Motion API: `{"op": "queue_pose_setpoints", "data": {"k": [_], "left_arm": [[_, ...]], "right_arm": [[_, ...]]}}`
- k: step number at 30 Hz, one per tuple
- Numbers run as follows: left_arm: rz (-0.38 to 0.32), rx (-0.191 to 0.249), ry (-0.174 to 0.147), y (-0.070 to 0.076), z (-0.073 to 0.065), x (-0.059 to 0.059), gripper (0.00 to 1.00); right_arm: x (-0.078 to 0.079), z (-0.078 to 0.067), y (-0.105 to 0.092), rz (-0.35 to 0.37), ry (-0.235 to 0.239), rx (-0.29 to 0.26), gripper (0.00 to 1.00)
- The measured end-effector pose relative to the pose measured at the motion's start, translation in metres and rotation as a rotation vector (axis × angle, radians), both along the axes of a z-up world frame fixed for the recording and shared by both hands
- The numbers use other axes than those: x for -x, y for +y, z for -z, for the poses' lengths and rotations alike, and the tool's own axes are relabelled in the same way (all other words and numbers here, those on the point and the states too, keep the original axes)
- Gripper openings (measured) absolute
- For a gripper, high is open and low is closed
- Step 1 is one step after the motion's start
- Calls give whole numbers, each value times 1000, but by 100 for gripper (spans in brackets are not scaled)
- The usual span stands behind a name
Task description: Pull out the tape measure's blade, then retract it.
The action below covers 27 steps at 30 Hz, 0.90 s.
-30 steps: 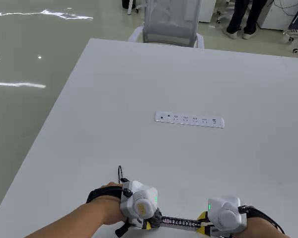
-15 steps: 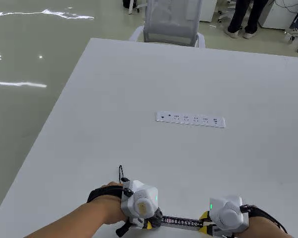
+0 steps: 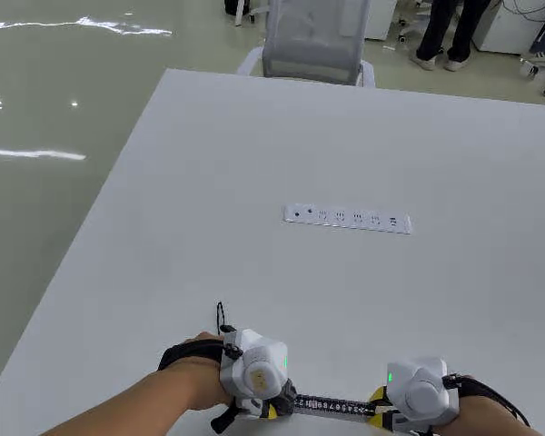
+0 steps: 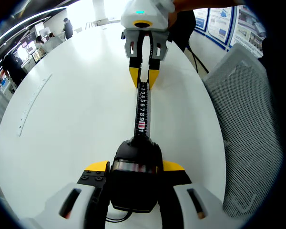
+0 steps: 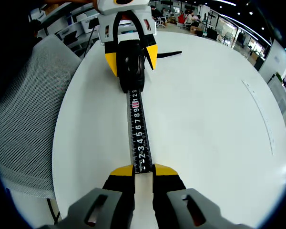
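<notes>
The black tape measure case [image 4: 136, 174] sits between the jaws of my left gripper [image 4: 136, 167], which is shut on it. Its black numbered blade [image 4: 141, 107] runs out flat over the white table to my right gripper [image 4: 143, 78], shut on the blade's end. In the right gripper view, my right gripper [image 5: 143, 169] pinches the blade [image 5: 137, 133] at its tip, with the case [image 5: 132, 64] at the far end. In the head view, the left gripper [image 3: 274, 407] and right gripper [image 3: 378, 411] hold the short stretch of blade [image 3: 331, 407] at the table's near edge.
A white power strip [image 3: 347, 218] lies mid-table. The case's black wrist strap [image 3: 220, 316] trails on the table [image 3: 254, 182] behind the left gripper. A grey mesh chair [image 3: 313, 41] stands at the far edge, with a person's legs [image 3: 445, 32] beyond.
My right gripper has slid a little to the right, away from the left one, and slightly more blade shows between them. The left gripper has stayed put.
</notes>
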State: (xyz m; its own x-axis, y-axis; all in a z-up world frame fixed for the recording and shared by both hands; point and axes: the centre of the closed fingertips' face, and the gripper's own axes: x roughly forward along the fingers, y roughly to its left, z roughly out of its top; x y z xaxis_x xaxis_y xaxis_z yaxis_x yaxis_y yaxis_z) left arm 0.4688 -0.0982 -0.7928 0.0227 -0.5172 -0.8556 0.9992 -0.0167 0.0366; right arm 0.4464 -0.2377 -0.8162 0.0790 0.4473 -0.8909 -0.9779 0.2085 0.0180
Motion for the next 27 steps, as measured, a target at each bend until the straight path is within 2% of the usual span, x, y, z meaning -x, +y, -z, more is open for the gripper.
{"op": "queue_pose_setpoints", "data": {"k": [27], "left_arm": [[-3,4,2,-1,0,0,35]], "right_arm": [[2,-1,-16,16,2,10,11]]}}
